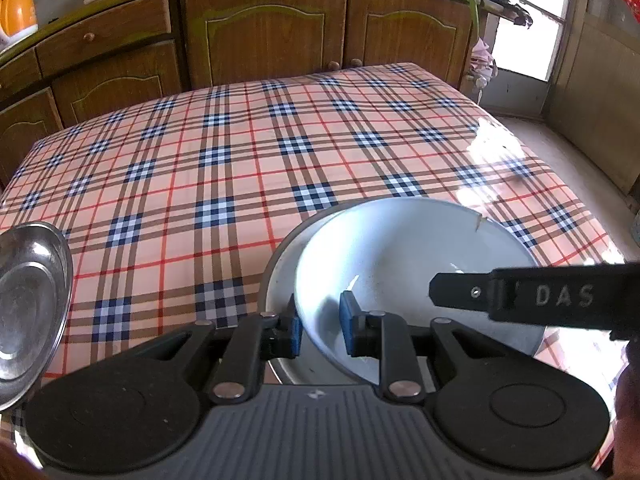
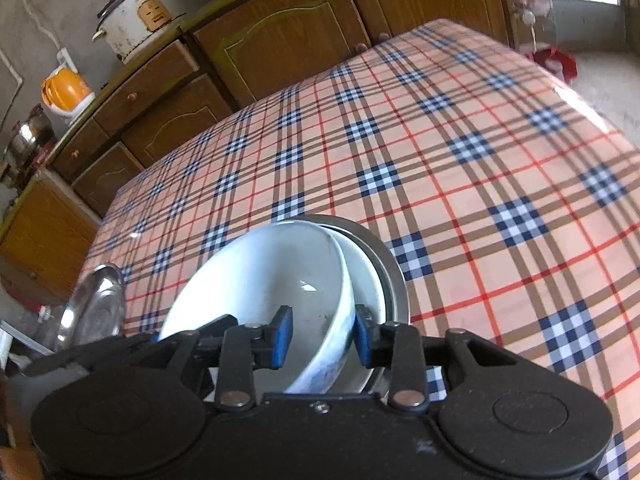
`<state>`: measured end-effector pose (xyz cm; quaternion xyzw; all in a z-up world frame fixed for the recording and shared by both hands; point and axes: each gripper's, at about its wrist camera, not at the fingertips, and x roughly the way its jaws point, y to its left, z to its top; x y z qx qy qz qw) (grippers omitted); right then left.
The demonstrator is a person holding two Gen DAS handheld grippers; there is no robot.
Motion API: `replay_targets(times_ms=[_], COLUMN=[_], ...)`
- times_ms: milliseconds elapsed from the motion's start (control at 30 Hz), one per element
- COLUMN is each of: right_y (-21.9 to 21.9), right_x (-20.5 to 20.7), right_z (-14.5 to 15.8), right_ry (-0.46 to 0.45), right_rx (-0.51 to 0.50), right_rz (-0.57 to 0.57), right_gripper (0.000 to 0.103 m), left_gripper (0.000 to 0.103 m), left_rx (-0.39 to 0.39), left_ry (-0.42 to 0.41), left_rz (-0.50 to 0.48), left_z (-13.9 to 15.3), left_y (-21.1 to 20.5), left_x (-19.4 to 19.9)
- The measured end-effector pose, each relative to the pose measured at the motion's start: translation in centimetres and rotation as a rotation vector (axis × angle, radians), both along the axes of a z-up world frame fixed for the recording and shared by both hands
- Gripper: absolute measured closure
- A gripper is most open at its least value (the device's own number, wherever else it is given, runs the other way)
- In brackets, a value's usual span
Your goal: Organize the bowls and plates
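Both claws, left claw [image 1: 319,326] and right claw [image 2: 322,338], are straddling the white bowl [image 1: 400,264] rim, released, leaving it nesting in the steel bowl [image 2: 390,276].

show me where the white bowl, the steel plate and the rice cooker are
white bowl [image 1: 400,248], left wrist view, on its inner wall.
steel plate [image 1: 28,300], left wrist view, on its flat centre.
rice cooker [image 2: 136,20], right wrist view, on its white body.

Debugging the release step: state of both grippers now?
Left gripper: open, jaws straddling the white bowl's rim without pressing it.
Right gripper: open, jaws either side of the opposite rim, gaps visible.
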<state>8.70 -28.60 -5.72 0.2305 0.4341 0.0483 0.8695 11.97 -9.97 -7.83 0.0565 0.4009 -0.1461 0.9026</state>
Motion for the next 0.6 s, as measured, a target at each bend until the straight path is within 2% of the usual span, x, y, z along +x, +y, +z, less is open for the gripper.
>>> replay_targets(times_ms=[67, 133, 167, 233, 367, 600], right_y=[0.2, 1.0, 1.4, 1.8, 1.4, -1.1], right_x=[0.2, 0.3, 0.4, 0.5, 0.7, 0.8], right_z=[0.2, 0.6, 0.7, 0.8, 0.8, 0.5], right_ry=[0.01, 0.012, 0.012, 0.018, 0.041, 0.089], right_rx=[-0.016, -0.073, -0.099, -0.115, -0.094, 0.083], right_rz=[0.011, 0.034, 0.049, 0.059, 0.067, 0.03], right_gripper=[0.064, 0.063, 0.058, 0.057, 0.056, 0.054], left_gripper=[0.079, 0.08, 0.08, 0.081, 0.08, 0.08], left_rx=[-0.008, -0.02, -0.03, -0.053, -0.059, -0.101], left_ry=[-0.002, -0.002, -0.001, 0.0, -0.004, 0.02], left_rz=[0.003, 0.012, 0.021, 0.038, 0.042, 0.027], left_z=[0.0, -0.1, -0.1, -0.1, -0.2, -0.8], left_y=[0.2, 0.3, 0.4, 0.7, 0.7, 1.0], left_x=[0.0, -0.1, -0.1, -0.2, -0.3, -0.1])
